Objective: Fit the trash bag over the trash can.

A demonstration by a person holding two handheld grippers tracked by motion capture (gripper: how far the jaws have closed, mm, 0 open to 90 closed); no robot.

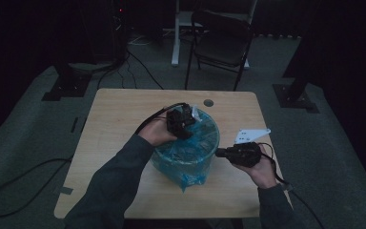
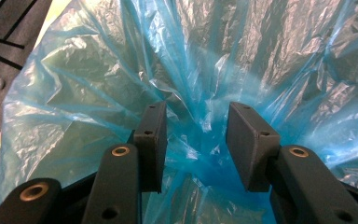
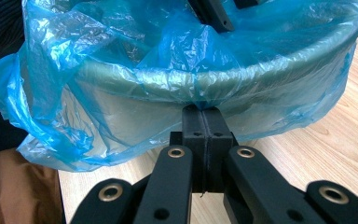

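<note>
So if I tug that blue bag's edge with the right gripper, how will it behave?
The blue bag is thin, crinkled film, so it will probably stretch and bunch rather than hold shape. The right gripper pinches a fold at the bin's rim; a hard pull may tear it. The bin looks light and could slide.

The left tongs (image 2: pixel 196 140) are matte black, each jaw ending in a flat rectangular pad (image 2: pixel 151 140) with small screw holes, hinged on links set with brass-coloured rivets. The right tongs (image 3: pixel 204 140) are built alike, black with the same ringed rivets along their links. In the high view a black cable (image 1: pixel 148 121) trails from the left tongs, and a pale three-cornered plate (image 1: pixel 250 135) tops the right. Both forearms wear dark grey-green sleeves (image 1: pixel 112 183).
</note>
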